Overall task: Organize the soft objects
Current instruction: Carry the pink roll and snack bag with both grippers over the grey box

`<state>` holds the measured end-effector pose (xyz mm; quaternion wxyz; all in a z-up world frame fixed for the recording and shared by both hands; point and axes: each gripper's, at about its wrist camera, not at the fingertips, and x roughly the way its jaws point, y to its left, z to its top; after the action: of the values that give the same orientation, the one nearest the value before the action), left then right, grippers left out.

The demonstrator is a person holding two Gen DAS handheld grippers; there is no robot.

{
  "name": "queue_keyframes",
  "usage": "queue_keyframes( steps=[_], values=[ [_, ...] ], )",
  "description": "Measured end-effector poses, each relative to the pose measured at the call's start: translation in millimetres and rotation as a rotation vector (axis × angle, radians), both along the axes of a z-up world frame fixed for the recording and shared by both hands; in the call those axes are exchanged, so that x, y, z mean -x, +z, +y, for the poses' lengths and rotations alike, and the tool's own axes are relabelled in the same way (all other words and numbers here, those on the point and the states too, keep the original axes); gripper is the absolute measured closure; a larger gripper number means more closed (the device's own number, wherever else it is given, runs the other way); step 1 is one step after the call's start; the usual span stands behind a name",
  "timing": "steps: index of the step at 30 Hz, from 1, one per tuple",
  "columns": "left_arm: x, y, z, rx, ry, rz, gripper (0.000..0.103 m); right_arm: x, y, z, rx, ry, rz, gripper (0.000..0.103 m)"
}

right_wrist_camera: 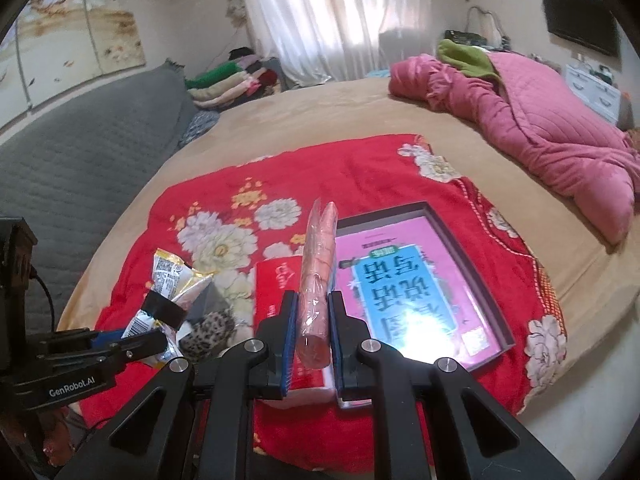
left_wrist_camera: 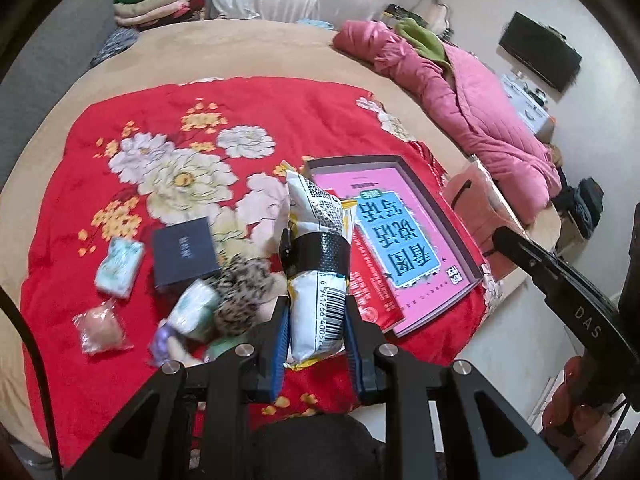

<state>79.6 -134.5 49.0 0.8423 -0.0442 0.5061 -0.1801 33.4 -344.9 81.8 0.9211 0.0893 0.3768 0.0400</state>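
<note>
While both our grippers hang above the bed (right_wrist_camera: 320, 112), each is clamped on something soft. Our left gripper (left_wrist_camera: 316, 344) holds a white and yellow snack bag (left_wrist_camera: 316, 256) by its lower end, the blue pads pressing its sides near the barcode; a black tape band wraps the bag's middle, and the bag stands up and away from us. In the right wrist view the same snack bag (right_wrist_camera: 168, 292) shows at the left, caught in that gripper.

Our right gripper (right_wrist_camera: 313, 332) is closed narrow on a pink wrapped roll (right_wrist_camera: 318, 276), which runs straight out between the fingers, its far tip over the edge of the tray (right_wrist_camera: 480, 264).

Below lies a red floral blanket (left_wrist_camera: 240, 112). Right of the bag sits the shallow grey tray (left_wrist_camera: 440, 208) holding a pink and blue book (left_wrist_camera: 404, 240), with a red packet (left_wrist_camera: 372, 292) against its near left side. Left of the bag lie a dark box (left_wrist_camera: 186, 254), a leopard-print puff (left_wrist_camera: 240, 300) touching it, a pale green packet (left_wrist_camera: 120, 266), another (left_wrist_camera: 196, 312) blurred beside the puff, and a clear bag of pink stuff (left_wrist_camera: 100, 326). A pink quilt (left_wrist_camera: 472, 116) is heaped well apart at the bed's far right, and folded clothes (left_wrist_camera: 156, 4) are stacked beyond.
</note>
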Motion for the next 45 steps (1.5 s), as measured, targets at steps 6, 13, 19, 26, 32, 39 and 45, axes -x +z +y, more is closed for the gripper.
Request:
queue_keyframes(
  steps=[6, 13, 19, 26, 32, 39, 45],
  values=[
    [-11.2, -3.9, -31.7, -0.024, -0.036, 0.008, 0.078, -6.6, -3.9, -22.2, -0.005, -0.036, 0.015, 0.088],
    [-26.2, -21.4, -77.8, 0.000, -0.081, 0.065, 0.078, -18.8, -23.7, -52.3, -0.011, -0.071, 0.069, 0.088],
    [-38.6, -33.4, -122.0, -0.021, -0.144, 0.082, 0.078, -30.9, -44.2, -82.7, -0.020, -0.105, 0.122, 0.088],
    [-53.6, -63.5, -159.7, -0.061, -0.182, 0.157, 0.078, -37.4, -60.8, -107.6, -0.042, -0.132, 0.155, 0.088],
    [-58.4, -86.5, -181.2, -0.100, -0.215, 0.187, 0.078, -42.8, -74.1, -123.5, -0.035, -0.126, 0.186, 0.088],
    [-56.9, -98.5, -197.6, -0.127, -0.258, 0.208, 0.078, -49.0, -96.0, -137.9, -0.072, -0.135, 0.237, 0.088],
    [-55.6, -108.5, -201.2, -0.150, -0.261, 0.230, 0.078, -61.6, -119.0, -137.5, -0.080, -0.105, 0.284, 0.087]
  ],
)
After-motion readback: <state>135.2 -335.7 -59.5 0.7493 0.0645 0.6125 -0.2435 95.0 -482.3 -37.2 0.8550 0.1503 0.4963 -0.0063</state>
